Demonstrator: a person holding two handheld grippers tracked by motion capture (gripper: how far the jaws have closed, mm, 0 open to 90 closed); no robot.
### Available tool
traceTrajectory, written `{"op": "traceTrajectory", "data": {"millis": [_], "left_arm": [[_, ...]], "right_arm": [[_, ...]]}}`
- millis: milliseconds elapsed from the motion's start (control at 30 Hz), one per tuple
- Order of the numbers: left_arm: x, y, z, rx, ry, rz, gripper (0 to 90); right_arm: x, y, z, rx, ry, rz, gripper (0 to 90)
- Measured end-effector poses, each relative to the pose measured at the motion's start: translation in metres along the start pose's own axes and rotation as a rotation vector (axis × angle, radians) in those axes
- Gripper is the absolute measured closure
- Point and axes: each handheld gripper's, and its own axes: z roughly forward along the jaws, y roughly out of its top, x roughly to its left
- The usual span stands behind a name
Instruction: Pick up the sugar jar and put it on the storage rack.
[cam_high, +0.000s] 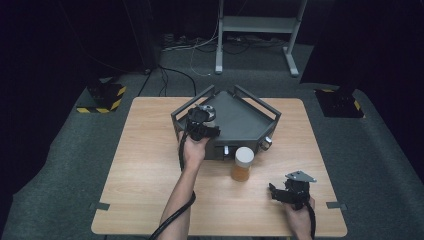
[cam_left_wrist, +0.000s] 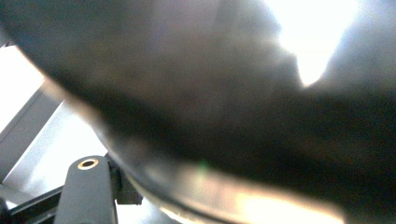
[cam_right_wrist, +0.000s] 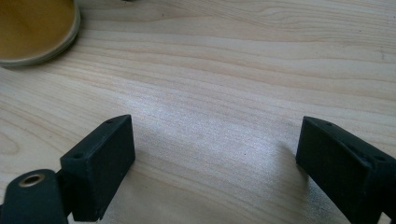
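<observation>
Dark room all around, grey carpet, cables on the floor and a metal stand at the back, with a light wooden table (cam_high: 150, 165) in the middle of it. On the far half of the table sits a grey angular tray (cam_high: 240, 120) with rails along its rim.

Starting from the left: the left gripper (cam_high: 204, 120) is up at the near-left corner of the tray, apparently on or around a small round thing (cam_high: 207, 111) with a pale top. Its own view is one big dark blurry curved surface right against the lens, with just a bit of one black jaw at the bottom, so I honestly can't tell how far apart the jaws are or whether they have it clamped. The left forearm is stretched well forward from the bottom edge, wrist roughly straight, hand wrapped round the grip.

In the middle, just in front of the tray, stands a jar (cam_high: 242, 164) with amber contents and a pale lid, upright, untouched.

On the right, the right gripper (cam_high: 277, 194) is parked low near the front edge, well apart from the jar, pointing left toward it. Jaws spread wide, nothing between them but bare wood.

My read: the work's at the tray end, and whether that round thing is going in or coming out, I can't say. The jar looks like it's yet to be dealt with.
</observation>
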Motion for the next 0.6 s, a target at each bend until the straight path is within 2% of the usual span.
{"op": "traceTrajectory", "data": {"millis": [167,600], "left_arm": [[-0.0022,-0.0008,0.0,0.002,0.007,0.017,31.3],[-0.0039,-0.0016,0.0,0.0,0.013,0.019,31.2]], "right_arm": [[0.0,0.0,0.0,0.0,0.0,0.0,11.4],[0.0,0.0,0.0,0.0,0.0,0.0,11.4]]}}
